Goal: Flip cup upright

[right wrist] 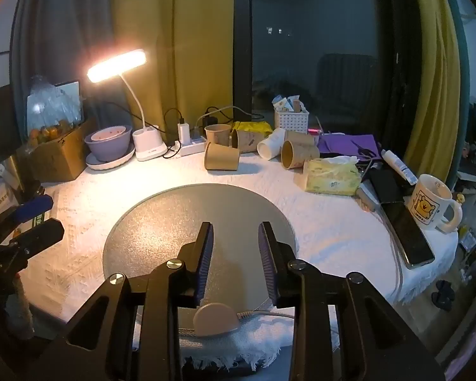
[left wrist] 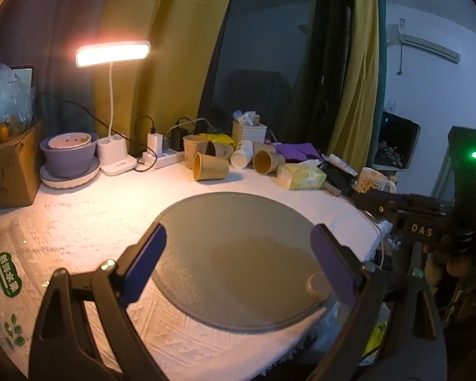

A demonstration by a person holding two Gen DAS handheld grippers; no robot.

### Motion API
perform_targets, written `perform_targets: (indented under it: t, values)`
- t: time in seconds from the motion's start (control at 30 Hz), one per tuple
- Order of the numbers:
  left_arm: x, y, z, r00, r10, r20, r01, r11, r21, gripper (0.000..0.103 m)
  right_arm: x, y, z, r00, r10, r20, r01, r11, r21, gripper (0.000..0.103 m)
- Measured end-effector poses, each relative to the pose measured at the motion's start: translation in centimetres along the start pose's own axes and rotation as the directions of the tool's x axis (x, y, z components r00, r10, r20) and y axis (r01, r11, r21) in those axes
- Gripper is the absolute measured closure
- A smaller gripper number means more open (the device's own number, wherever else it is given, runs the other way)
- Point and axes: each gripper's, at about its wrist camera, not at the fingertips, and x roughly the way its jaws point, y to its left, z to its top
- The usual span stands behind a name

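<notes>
Several brown paper cups lie at the back of the table. One brown cup (left wrist: 211, 167) (right wrist: 221, 156) lies on its side nearest the round grey mat (left wrist: 238, 231) (right wrist: 181, 222). Another brown cup (left wrist: 267, 162) (right wrist: 298, 155) and a white cup (left wrist: 241, 154) (right wrist: 271, 143) also lie on their sides. One brown cup (left wrist: 194, 146) (right wrist: 218, 133) stands upright behind them. My left gripper (left wrist: 238, 254) is open and empty over the mat. My right gripper (right wrist: 236, 254) is open and empty over the mat's near edge; it also shows at the right of the left wrist view (left wrist: 396, 209).
A lit desk lamp (left wrist: 112, 52) (right wrist: 117, 65), a purple bowl on a plate (left wrist: 69, 155) (right wrist: 108, 143), a power strip (right wrist: 192, 146), a cardboard box (left wrist: 9, 171), a tissue pack (right wrist: 331, 174), a phone (right wrist: 406, 231) and a bear mug (right wrist: 434, 203) ring the mat. A small round puck (right wrist: 215, 319) lies at the near edge.
</notes>
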Motion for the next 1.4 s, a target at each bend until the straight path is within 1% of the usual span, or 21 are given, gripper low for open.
perform_targets:
  t: [0.03,0.07,0.13,0.57,1.17,1.4]
  values:
    - [0.0,-0.6,0.1,1.0,-0.003,-0.002,0.003,1.0,0.001,0.01,0.0,0.0,0.0,1.0,-0.001,0.001,0.001,1.0,0.0,0.072]
    - [0.2,0.1,0.4,1.0,-0.011,-0.006,0.011,1.0,-0.002,0.01,-0.1,0.0,0.0,1.0,0.0,0.0,0.0,1.0,-0.001,0.072]
    - [0.2,0.1,0.4,1.0,-0.014,-0.009,0.014,1.0,0.001,0.01,-0.2,0.0,0.0,1.0,-0.002,0.004,0.002,1.0,-0.002,0.072]
    - [0.3,-0.1,0.7,1.0,-0.013,-0.007,0.013,1.0,0.015,0.01,-0.5,0.0,0.0,1.0,-0.002,0.006,0.002,1.0,-0.002,0.071]
    - [0.2,-0.5,0.5,1.0,-0.011,-0.005,0.011,1.0,0.024,0.01,-0.8,-0.3,0.1,1.0,0.001,0.011,-0.001,1.0,0.001,0.071]
    - [-0.1,-0.8,0.3,1.0,-0.029,-0.007,0.029,0.999,0.033,0.01,-0.9,-0.3,0.2,1.0,0.0,0.012,0.0,1.0,0.0,0.071]
